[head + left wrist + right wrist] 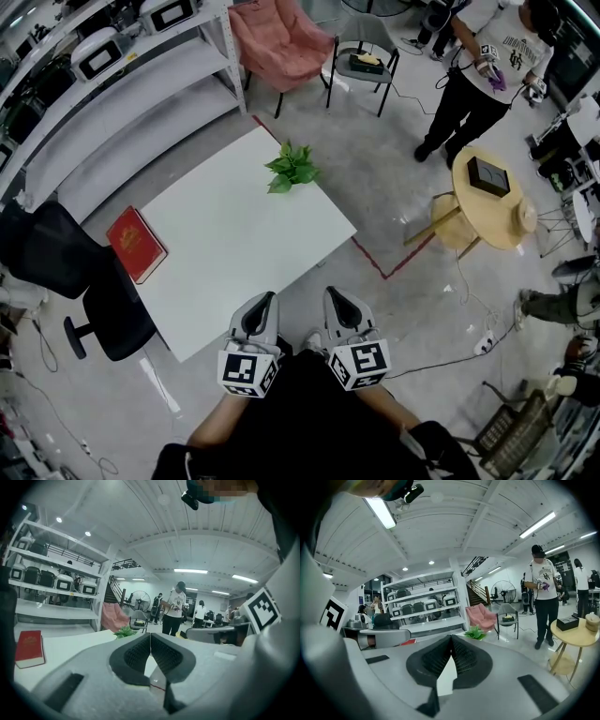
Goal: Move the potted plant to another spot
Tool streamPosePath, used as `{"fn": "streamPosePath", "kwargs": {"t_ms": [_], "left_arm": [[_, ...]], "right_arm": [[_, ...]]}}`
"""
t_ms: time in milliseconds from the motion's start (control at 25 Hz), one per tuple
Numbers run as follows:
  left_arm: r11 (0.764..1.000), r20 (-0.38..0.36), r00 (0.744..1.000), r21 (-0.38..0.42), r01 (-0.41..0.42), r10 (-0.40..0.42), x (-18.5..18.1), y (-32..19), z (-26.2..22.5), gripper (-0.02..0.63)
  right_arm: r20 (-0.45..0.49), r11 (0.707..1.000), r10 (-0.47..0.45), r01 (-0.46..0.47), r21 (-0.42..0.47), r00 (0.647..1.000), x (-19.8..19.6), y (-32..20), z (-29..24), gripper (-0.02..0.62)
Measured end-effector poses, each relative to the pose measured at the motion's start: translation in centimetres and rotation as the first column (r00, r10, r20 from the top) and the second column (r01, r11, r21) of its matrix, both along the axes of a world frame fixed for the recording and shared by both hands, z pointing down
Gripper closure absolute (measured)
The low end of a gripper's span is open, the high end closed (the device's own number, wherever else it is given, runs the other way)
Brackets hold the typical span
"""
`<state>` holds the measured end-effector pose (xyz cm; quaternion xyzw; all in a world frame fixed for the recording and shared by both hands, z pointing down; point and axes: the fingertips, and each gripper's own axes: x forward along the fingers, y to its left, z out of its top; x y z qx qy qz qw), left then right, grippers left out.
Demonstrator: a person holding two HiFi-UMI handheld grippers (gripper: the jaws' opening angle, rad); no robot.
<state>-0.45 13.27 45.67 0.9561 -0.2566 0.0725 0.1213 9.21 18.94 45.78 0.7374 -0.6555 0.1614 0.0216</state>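
The potted plant (pixel 292 167) stands on the white table (pixel 234 253), close to its far corner, with bare tabletop all round it. Only its green leaves show from above; the pot beneath them is probably hidden by the foliage. A red book (pixel 137 244) lies flat near the table's left edge, well apart from the plant, and a black office chair (pixel 70 272) sits against that same side.

Both claws hover side by side just off the table's near corner, in front of the person's body and well short of the plant. The left claw (pixel 270 298) is closed, its ribbed pads meeting at the tips with nothing between them. The right claw (pixel 331 294) is likewise together and empty, and it points towards the plant, which shows small just above its tips in the right gripper view.

Beyond the table stand a pink chair (pixel 278 42) and a grey chair (pixel 364 52). To the right, a person (pixel 478 75) stands beside a round wooden side table (pixel 511 220) carrying a black box (pixel 488 175).
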Motion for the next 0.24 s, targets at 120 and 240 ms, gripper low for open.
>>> {"fn": "streamPosePath", "kwargs": {"t_ms": [120,240], "left_arm": [[1.0,0.0,1.0,0.0,-0.001,0.001,-0.02,-0.04,0.1,0.588],[1.0,0.002,1.0,-0.002,0.002,-0.002,-0.09,-0.11,0.23,0.589]], "right_arm": [[-0.001,1.0,-0.006,0.006,0.0,1.0,-0.14,-0.07,0.11,0.583],[-0.001,1.0,-0.013,0.013,0.0,1.0,-0.3,-0.15,0.18,0.583]]}}
